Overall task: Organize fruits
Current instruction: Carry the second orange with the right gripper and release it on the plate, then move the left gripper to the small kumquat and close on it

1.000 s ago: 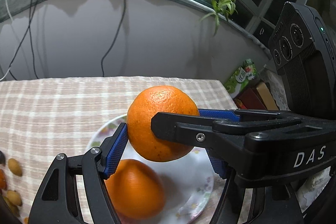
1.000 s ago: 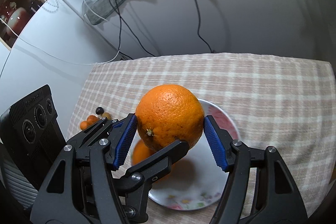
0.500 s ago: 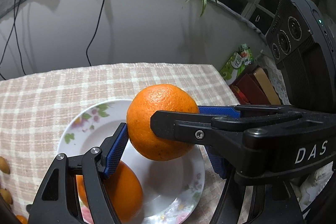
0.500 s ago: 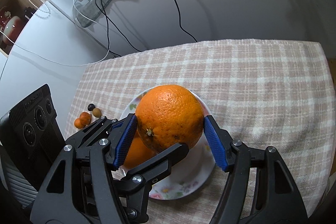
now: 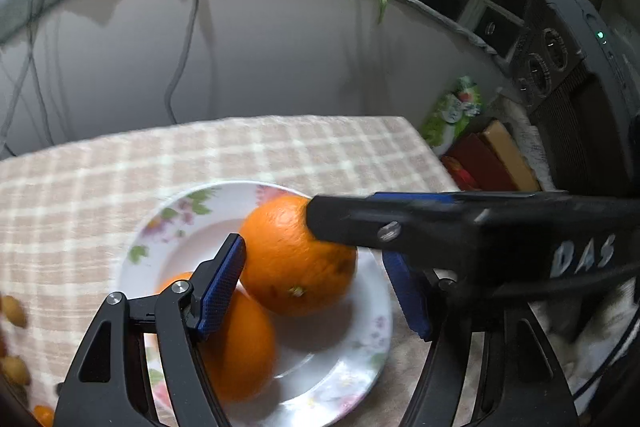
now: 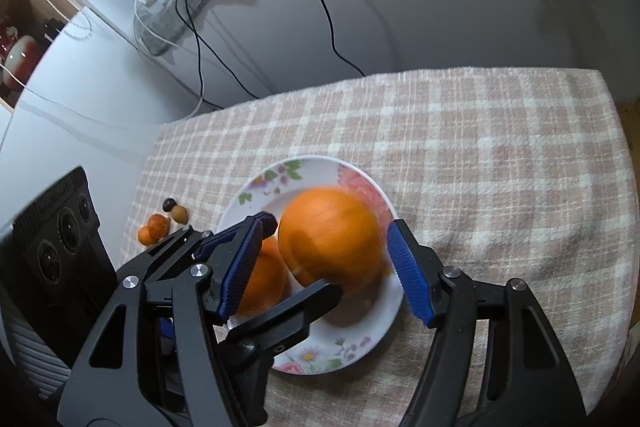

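In the left wrist view, the left gripper [image 5: 314, 259] points down at a flowery plate [image 5: 132, 259] on the checked tabletop [image 5: 280, 147]. Its blue fingers [image 5: 220, 287] are spread. The big orange [image 5: 298, 255] sits between them, low over the plate. One pad is right at its skin and the other is clear of it. A black finger [image 5: 440, 227] of the other gripper lies across the orange. A second orange [image 5: 240, 347] rests on the plate. In the right wrist view, the right gripper [image 6: 326, 231] is spread too, and both pads look just off the orange [image 6: 330, 235]. The orange looks blurry, so it is likely dropping onto the plate [image 6: 312, 359] beside the other orange [image 6: 264, 279]. The step looks like putting this orange down. Next, both grippers should lift away slowly without bumping the oranges. Then they can go for the small fruits [image 6: 158, 225] on the cloth.
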Action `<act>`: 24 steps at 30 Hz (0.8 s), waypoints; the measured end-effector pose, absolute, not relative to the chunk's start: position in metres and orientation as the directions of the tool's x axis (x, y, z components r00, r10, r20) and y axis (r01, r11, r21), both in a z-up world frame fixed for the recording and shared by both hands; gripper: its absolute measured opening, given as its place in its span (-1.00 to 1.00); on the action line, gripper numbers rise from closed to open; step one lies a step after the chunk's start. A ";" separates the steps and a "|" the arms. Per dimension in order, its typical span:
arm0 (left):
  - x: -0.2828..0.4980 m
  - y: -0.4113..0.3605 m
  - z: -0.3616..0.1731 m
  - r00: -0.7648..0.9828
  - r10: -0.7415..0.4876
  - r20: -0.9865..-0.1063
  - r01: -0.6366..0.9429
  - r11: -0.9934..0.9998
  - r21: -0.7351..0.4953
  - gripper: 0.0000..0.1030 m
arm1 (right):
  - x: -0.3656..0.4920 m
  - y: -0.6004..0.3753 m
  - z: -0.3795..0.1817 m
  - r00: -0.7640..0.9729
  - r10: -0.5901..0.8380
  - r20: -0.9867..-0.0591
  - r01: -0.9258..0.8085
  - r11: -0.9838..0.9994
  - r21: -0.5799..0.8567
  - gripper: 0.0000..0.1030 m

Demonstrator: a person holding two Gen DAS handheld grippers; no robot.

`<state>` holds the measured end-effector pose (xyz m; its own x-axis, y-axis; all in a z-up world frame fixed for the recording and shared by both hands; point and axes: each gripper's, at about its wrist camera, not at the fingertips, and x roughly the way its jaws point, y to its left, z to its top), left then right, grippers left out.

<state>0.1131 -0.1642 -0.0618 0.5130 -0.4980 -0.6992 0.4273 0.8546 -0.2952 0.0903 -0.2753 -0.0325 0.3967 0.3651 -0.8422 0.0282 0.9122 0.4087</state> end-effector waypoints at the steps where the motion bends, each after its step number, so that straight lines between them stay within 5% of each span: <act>1: 0.113 -0.163 -0.061 0.510 -0.501 -0.699 0.427 0.853 -0.300 0.36 | 0.090 -0.276 -0.030 0.404 0.367 -0.838 0.029 0.910 0.413 0.33; 24: 0.072 -0.083 -0.042 0.618 -0.462 -0.636 0.372 0.885 -0.282 0.36 | 0.067 -0.212 0.003 0.572 0.228 -0.788 -0.128 0.974 0.189 0.35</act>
